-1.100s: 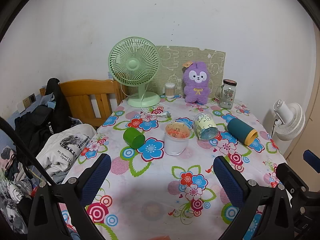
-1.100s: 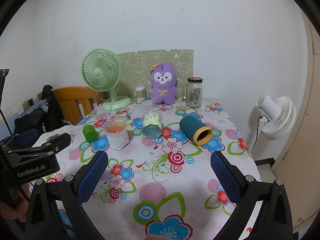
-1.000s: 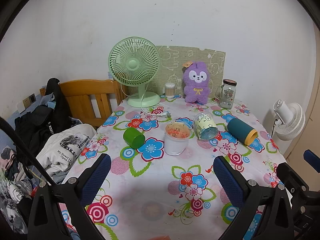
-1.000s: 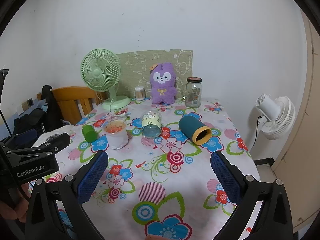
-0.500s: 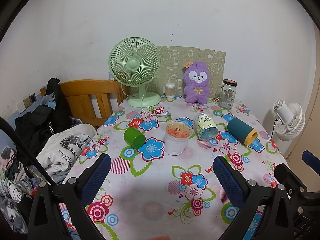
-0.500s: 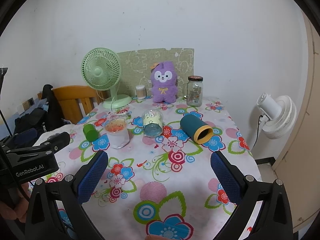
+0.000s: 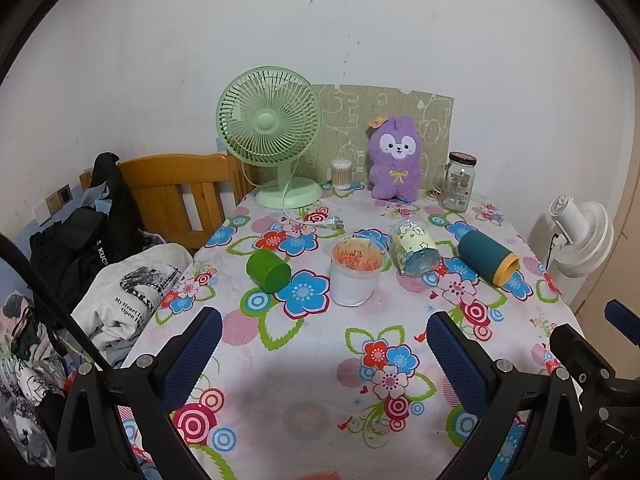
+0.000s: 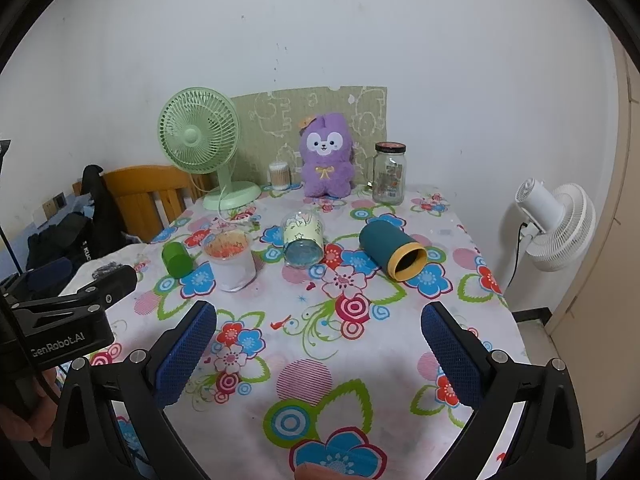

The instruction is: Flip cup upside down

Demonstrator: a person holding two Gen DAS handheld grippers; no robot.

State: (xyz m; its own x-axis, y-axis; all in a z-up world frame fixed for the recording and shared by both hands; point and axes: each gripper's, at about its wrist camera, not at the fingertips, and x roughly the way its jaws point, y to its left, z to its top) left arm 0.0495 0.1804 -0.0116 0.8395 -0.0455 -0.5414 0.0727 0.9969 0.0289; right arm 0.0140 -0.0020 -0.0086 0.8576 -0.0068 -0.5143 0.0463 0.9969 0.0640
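**Both grippers held wide above the near table edge, four cups beyond**

While the left gripper (image 7: pixel 324 352) hovered over the flowered tablecloth (image 7: pixel 320 384) with its blue-padded jaws spread wide and gripping nothing, we saw the right gripper (image 8: pixel 318 344) equally wide apart and empty. Beyond them we recorded a row of four cups. The green cup (image 7: pixel 267 270) lay on its side at the left, just beside the upright white cup (image 7: pixel 354 276) with orange speckles. The pale yellow star-printed cup (image 7: pixel 412 251) lay on its side next, mouth toward the camera, and the teal cup (image 8: pixel 391 249) with a yellow rim lay tipped at the right. Farther back we noted a green fan (image 7: pixel 269 128), a purple plush toy (image 7: pixel 395 160) and a glass jar (image 7: pixel 458 182) against the wall.
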